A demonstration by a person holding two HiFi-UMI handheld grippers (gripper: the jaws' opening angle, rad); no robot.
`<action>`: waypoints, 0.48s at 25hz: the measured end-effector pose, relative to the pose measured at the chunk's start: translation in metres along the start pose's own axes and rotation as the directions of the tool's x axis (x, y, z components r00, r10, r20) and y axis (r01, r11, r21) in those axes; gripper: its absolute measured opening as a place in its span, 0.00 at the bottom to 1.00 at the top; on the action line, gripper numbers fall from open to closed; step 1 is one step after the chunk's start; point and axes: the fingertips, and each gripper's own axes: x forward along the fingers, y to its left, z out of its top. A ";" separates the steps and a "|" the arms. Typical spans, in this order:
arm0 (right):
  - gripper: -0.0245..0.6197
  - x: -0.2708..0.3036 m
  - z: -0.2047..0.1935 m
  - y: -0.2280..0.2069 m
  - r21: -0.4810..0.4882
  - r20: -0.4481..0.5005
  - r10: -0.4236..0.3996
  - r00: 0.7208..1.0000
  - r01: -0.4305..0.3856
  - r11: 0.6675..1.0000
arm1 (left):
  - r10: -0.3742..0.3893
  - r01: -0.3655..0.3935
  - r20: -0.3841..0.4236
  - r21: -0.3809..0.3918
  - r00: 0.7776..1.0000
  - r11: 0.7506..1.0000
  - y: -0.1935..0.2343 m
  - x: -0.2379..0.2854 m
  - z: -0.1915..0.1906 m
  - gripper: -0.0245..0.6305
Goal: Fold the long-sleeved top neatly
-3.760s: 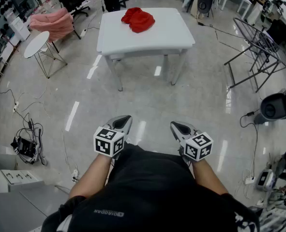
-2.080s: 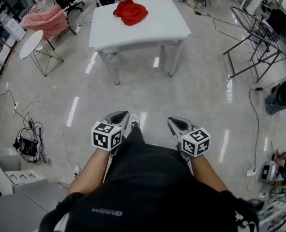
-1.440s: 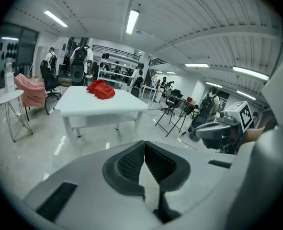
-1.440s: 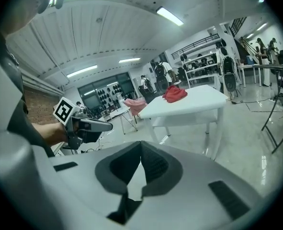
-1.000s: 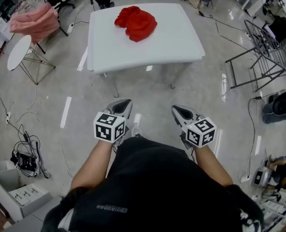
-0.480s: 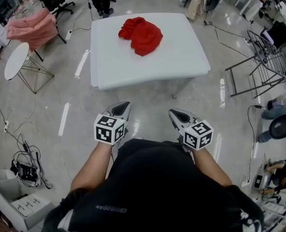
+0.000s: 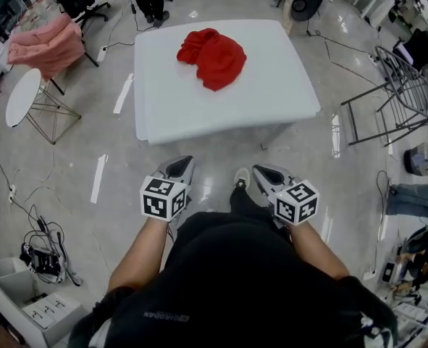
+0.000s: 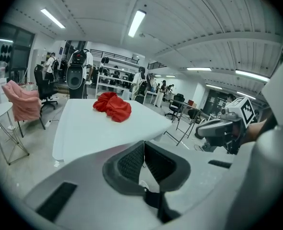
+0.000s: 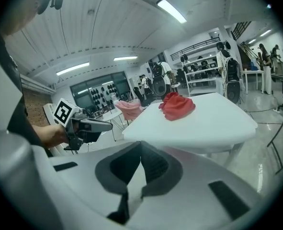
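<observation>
Bench: white, square-topped, stood on a glossy grey floor. All places below are given from it.

Folding metal rack: stood to the right of the bench, well apart.

Pink cloth: lay in a draped heap off the bench's far left corner, well apart.

Round side table: white, on thin legs, stood left of the bench, near the pink cloth.

Long-sleeved top: red, crumpled in a heap. It lay on the bench, toward the far edge and a little left of centre, untouched.

Left claw: was held over the floor before the bench's near edge, apart from it. Jaws were closed together, with nothing between them.

Right claw: was held likewise before the near edge, level with the left claw. Jaws were closed together and empty.

Shoe: the person's, on the floor before the near edge, between the two claws.
</observation>
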 end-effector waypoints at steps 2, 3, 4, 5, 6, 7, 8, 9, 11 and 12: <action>0.05 0.009 0.005 -0.009 0.003 -0.003 0.012 1.000 -0.012 1.000 | 0.010 -0.010 -0.006 -0.009 1.000 1.000 0.004 0.007 0.002 0.05; 0.05 0.014 0.008 -0.014 0.003 -0.003 0.020 1.000 -0.020 1.000 | 0.015 -0.015 -0.010 -0.012 1.000 1.000 0.006 0.012 0.003 0.05; 0.05 0.019 0.013 -0.019 0.002 -0.002 0.028 1.000 -0.028 1.000 | 0.020 -0.020 -0.014 -0.014 1.000 1.000 0.008 0.016 0.004 0.05; 0.05 0.025 0.018 -0.024 -0.003 -0.001 0.038 0.999 -0.038 0.999 | 0.025 -0.026 -0.018 -0.016 1.000 1.000 0.010 0.022 0.006 0.05; 0.05 0.032 0.024 -0.030 -0.012 0.000 0.048 0.999 -0.048 0.999 | 0.033 -0.033 -0.022 -0.018 0.999 0.999 0.013 0.027 0.009 0.05; 0.05 0.039 0.031 -0.036 -0.025 0.000 0.057 0.998 -0.057 0.998 | 0.042 -0.043 -0.025 -0.021 0.999 0.999 0.017 0.033 0.013 0.05; 0.05 0.046 0.038 -0.043 -0.042 -0.003 0.065 0.998 -0.065 0.997 | 0.054 -0.054 -0.027 -0.023 0.998 0.998 0.022 0.040 0.018 0.05; 0.05 0.053 0.045 -0.050 -0.062 -0.007 0.074 0.997 -0.074 0.995 | 0.067 -0.067 -0.029 -0.026 0.997 0.997 0.027 0.047 0.024 0.05; 0.05 0.067 0.060 -0.068 -0.098 -0.016 0.094 0.995 -0.095 0.991 | 0.095 -0.096 -0.027 -0.034 0.995 0.995 0.036 0.065 0.040 0.05; 0.05 0.073 0.069 -0.078 -0.111 -0.019 0.105 0.994 -0.107 0.988 | 0.109 -0.110 -0.024 -0.037 0.994 0.993 0.040 0.075 0.049 0.05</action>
